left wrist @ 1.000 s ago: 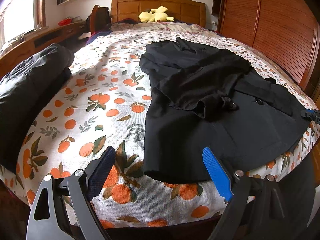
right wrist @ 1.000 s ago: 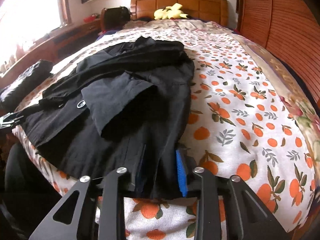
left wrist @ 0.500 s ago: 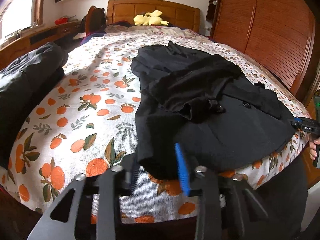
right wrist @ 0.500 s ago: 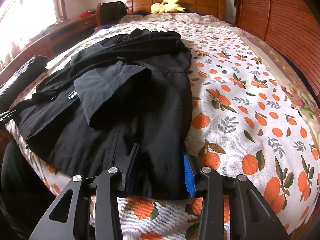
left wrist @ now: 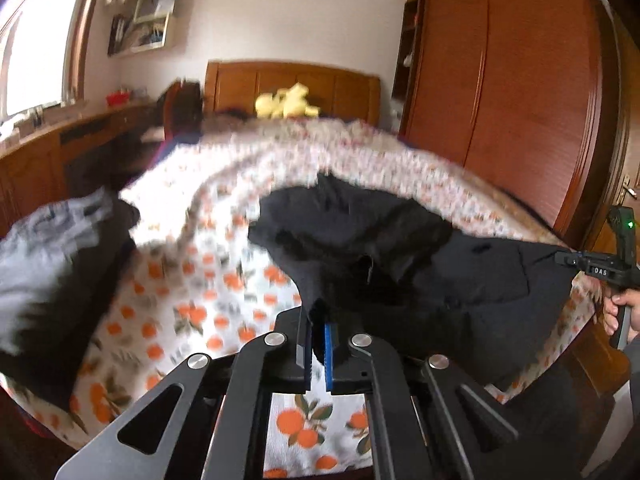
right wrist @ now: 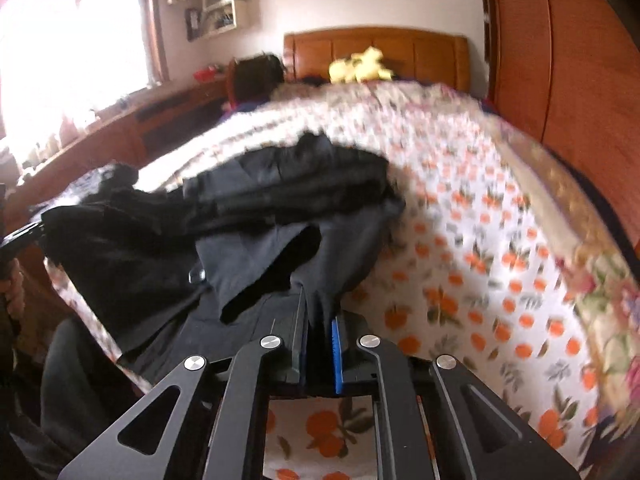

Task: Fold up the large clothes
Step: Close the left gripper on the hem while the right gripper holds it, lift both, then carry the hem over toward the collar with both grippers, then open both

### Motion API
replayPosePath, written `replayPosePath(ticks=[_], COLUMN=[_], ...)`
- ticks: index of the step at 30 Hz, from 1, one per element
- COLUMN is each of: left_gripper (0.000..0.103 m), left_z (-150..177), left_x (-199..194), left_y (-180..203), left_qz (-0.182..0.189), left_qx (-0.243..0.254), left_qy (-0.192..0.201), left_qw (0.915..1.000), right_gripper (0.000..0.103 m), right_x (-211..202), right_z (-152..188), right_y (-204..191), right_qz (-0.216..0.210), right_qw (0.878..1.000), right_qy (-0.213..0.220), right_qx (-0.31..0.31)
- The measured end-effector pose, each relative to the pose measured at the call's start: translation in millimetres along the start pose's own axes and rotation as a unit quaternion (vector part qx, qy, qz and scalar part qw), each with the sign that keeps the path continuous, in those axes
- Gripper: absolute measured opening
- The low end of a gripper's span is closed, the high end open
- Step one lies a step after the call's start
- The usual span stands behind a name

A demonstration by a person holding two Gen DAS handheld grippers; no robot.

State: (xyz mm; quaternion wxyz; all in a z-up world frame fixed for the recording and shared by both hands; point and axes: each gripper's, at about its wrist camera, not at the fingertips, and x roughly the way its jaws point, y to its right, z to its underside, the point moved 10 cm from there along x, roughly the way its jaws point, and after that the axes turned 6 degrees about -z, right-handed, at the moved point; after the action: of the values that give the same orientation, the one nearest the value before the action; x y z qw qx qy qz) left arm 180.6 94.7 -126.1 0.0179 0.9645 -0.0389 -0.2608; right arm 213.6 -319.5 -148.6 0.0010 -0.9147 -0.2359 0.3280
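**Two grippers, one black coat lifted by its hem**

Two corners of the black coat (left wrist: 420, 264) are pinched at once. In the left wrist view, the left gripper (left wrist: 318, 350) sits at lower centre, its jaws having just closed, with a fold of the coat's hem clamped between the dark pad and the blue one. In the right wrist view, the right gripper (right wrist: 320, 354) at lower centre has also just closed its jaws, and dark cloth runs up out of them. The coat's near edge hangs raised off the bed (left wrist: 192, 280), while its upper part lies bunched on the orange-print cover toward the middle of both frames.

At the right edge of the left wrist view, the right gripper shows again, a hand (left wrist: 618, 312) around its handle, with the coat's edge stretched to its tip. A dark folded garment (left wrist: 52, 264) lies at the left of that frame, on the bed beside the coat and apart from it. A yellow plush toy (right wrist: 360, 66) rests against the wooden headboard (right wrist: 376, 54) at upper centre. A tall wooden wardrobe (left wrist: 504, 92) fills the right side, a bright window (right wrist: 72, 48) the upper left, with a long wooden surface (left wrist: 44, 156) beneath it. Both frames are blurred.
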Motion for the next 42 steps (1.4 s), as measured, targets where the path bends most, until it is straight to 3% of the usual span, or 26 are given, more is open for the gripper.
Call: replayPosePath(ticks=[10, 27, 33, 42], left_gripper=[0.004, 0.004, 0.004, 0.005], left_z=[-81, -122, -115, -118], left_x=[-69, -159, -116, 20], left_y=[12, 16, 2, -30], left_qz=[0.003, -0.002, -0.007, -0.033], left_qx=[0.013, 0.011, 0.004, -0.002], left_qy=[0.077, 0.139, 0.103, 0.036], left_qw=[0.9969, 0.9902, 0.9946, 0.9988], right_gripper=[0.007, 0.007, 0.007, 0.008], right_x=[-75, -159, -130, -20], right_z=[-57, -82, -79, -113], right_y=[-31, -68, -63, -27], right_qz=[0.008, 0.02, 0.018, 0.04], right_qw=[0.997, 0.989, 0.99, 0.991], right_qy=[0.052, 0.099, 0.076, 0.042], right_qx=[-0.054, -0.112, -0.114, -0.118])
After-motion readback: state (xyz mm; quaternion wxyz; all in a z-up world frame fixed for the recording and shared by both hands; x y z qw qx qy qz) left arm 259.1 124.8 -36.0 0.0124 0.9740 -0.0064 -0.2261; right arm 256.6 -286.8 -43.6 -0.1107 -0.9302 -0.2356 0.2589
